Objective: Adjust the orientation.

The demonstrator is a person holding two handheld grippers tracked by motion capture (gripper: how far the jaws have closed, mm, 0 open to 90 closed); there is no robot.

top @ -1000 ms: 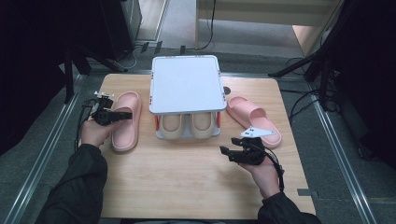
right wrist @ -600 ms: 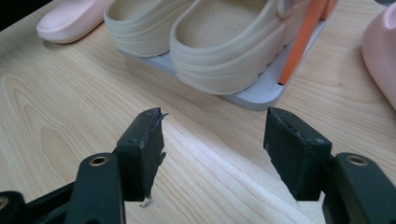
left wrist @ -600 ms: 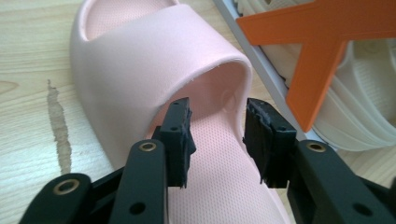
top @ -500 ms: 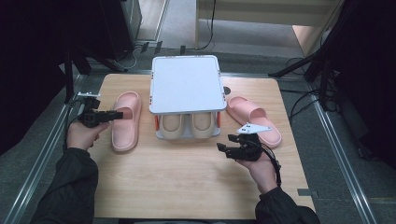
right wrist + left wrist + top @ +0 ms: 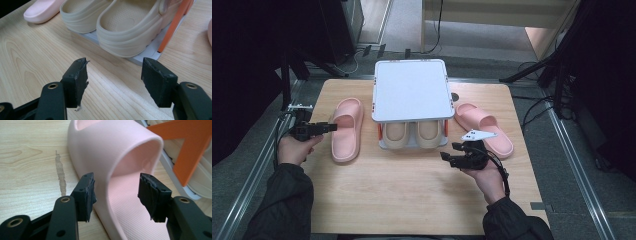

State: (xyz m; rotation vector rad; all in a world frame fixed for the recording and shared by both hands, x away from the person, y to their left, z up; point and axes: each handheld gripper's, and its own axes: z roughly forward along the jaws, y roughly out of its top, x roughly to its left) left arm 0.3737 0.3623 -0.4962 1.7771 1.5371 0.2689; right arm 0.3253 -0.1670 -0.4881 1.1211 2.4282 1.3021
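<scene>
A pink slipper (image 5: pixel 346 131) lies on the table left of a white rack (image 5: pixel 411 90). My left gripper (image 5: pixel 332 127) points at the slipper's left side. In the left gripper view its jaws have just been opening and now straddle the slipper's (image 5: pixel 117 150) side wall, one outside and one over the footbed. My left gripper (image 5: pixel 116 195) is open and does not press on the wall. A second pink slipper (image 5: pixel 484 129) lies right of the rack. My right gripper (image 5: pixel 448 157) hovers open over bare wood, and in its own view my right gripper (image 5: pixel 115 77) faces two beige clogs (image 5: pixel 130 30).
The rack has orange side supports (image 5: pixel 172 27) and holds the beige clogs (image 5: pixel 412 134) on its lower shelf under a white top. The wooden table (image 5: pixel 412 200) ends near the person's sleeves. Dark floor, cables and stands surround it.
The left hand has drawn back to the left along the slipper's edge and its jaws have spread apart. The slipper stays in place. The right hand has barely moved.
</scene>
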